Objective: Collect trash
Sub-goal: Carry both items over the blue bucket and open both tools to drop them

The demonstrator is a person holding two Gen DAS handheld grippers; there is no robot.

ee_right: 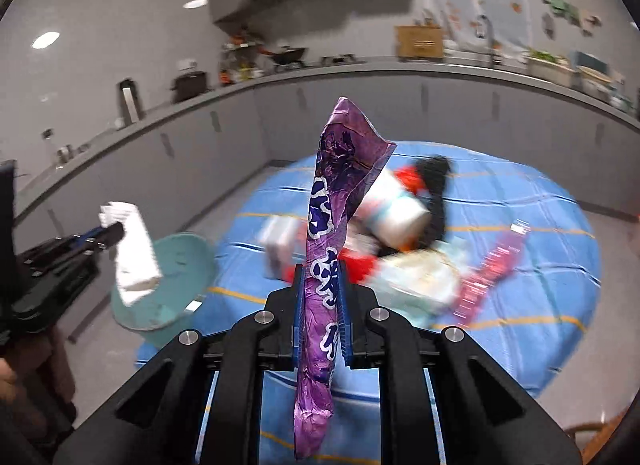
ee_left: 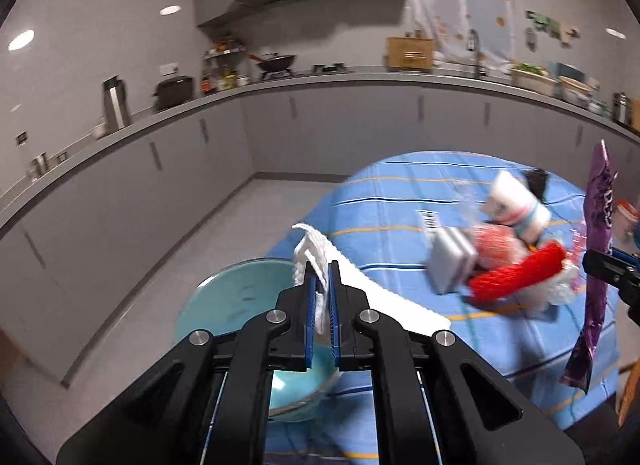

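Observation:
My left gripper [ee_left: 322,271] is shut on a white paper towel [ee_left: 316,253], lifted above the teal bowl [ee_left: 224,305] at the table's left edge. The right wrist view shows that same towel [ee_right: 134,253] hanging from the left gripper [ee_right: 114,233] over the bowl [ee_right: 176,269]. My right gripper [ee_right: 320,277] is shut on a long purple snack wrapper [ee_right: 340,185] that stands upright between its pads and droops below them. The wrapper [ee_left: 598,233] also shows at the right edge of the left wrist view.
A heap of litter lies on the blue striped tablecloth [ee_left: 392,193]: a white cup [ee_left: 516,201], a red brush [ee_left: 520,277], a grey box [ee_left: 452,257], a pink wrapper [ee_right: 492,269] and clear plastic. Grey floor and a curved kitchen counter [ee_left: 320,83] lie beyond.

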